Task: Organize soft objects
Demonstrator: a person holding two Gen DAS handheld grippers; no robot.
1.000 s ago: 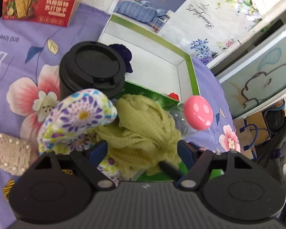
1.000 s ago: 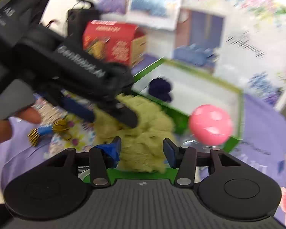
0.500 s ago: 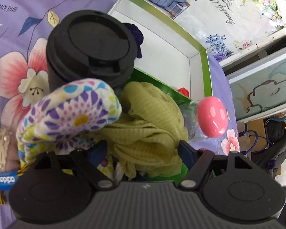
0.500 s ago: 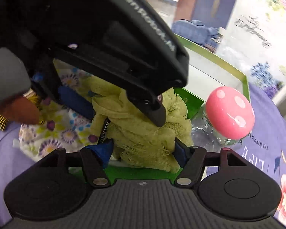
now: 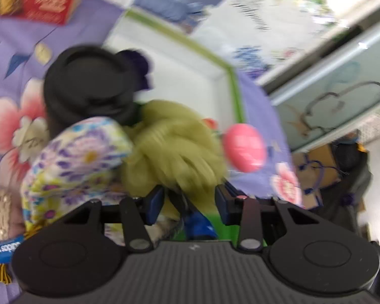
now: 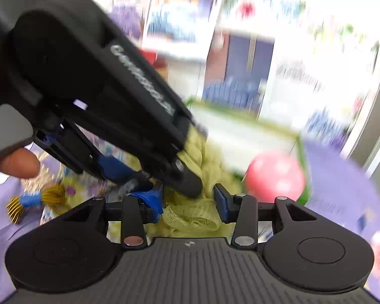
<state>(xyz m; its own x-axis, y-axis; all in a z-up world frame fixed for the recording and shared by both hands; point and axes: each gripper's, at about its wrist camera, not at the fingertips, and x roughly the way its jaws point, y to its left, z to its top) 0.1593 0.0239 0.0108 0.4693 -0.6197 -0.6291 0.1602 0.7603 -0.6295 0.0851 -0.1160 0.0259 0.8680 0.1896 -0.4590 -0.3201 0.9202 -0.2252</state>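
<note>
green mesh cloth (image 5: 174, 149) bunched between the half-spread fingers of left gripper (image 5: 188, 200) and right gripper (image 6: 188, 200), pinch unclear; looks light, limp, snag-prone, so grip the thick bunched middle.

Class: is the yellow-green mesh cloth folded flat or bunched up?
Bunched up. The yellow-green mesh cloth forms a rounded, wrinkled mound, with rumpled folds also visible beside the pink ball.
</note>
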